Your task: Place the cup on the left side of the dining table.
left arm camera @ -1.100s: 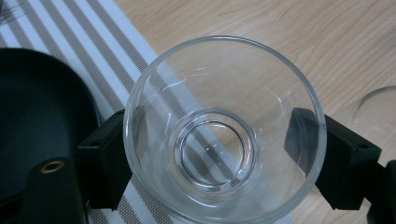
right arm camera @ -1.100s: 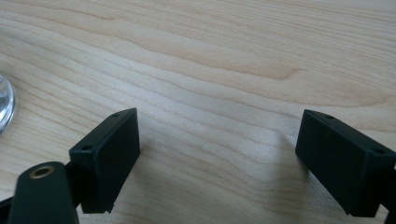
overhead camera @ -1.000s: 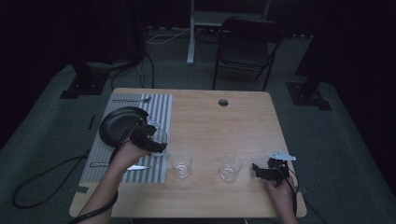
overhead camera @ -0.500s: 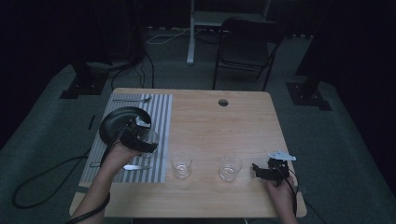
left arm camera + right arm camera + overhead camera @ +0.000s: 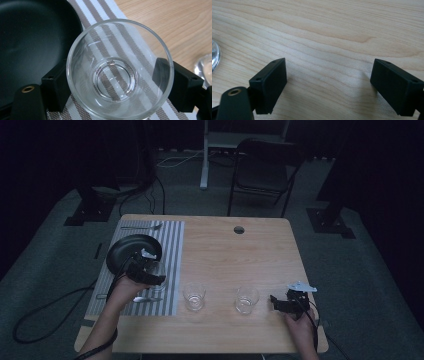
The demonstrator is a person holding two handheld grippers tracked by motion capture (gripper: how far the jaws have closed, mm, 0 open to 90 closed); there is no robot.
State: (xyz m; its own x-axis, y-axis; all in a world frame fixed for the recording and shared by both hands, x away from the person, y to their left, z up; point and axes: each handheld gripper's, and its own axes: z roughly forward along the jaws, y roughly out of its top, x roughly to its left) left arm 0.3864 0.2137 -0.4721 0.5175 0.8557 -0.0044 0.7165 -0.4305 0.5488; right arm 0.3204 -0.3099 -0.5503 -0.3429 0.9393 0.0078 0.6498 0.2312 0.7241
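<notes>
A clear empty glass [image 5: 120, 70] sits between the two black jaws of my left gripper [image 5: 116, 86], which is shut on its sides. It hangs low over the striped placemat [image 5: 100, 12], right beside the black plate [image 5: 30, 45]. In the high view the left gripper [image 5: 149, 272] and the held glass [image 5: 157, 270] are at the plate's [image 5: 122, 252] near-right rim. My right gripper [image 5: 278, 303] rests at the table's right front, open, with bare wood between the jaws of the right gripper [image 5: 332, 85].
Two more clear glasses [image 5: 194, 296] [image 5: 247, 299] stand in a row on the wooden table [image 5: 235, 255] near its front. One piece of cutlery [image 5: 142, 227] lies at the mat's far end and another [image 5: 142, 298] near its front. A folding chair [image 5: 265, 165] stands beyond the table.
My left hand has carried the glass a little to the left and lower, closer to the plate's rim. The right gripper has not moved.
</notes>
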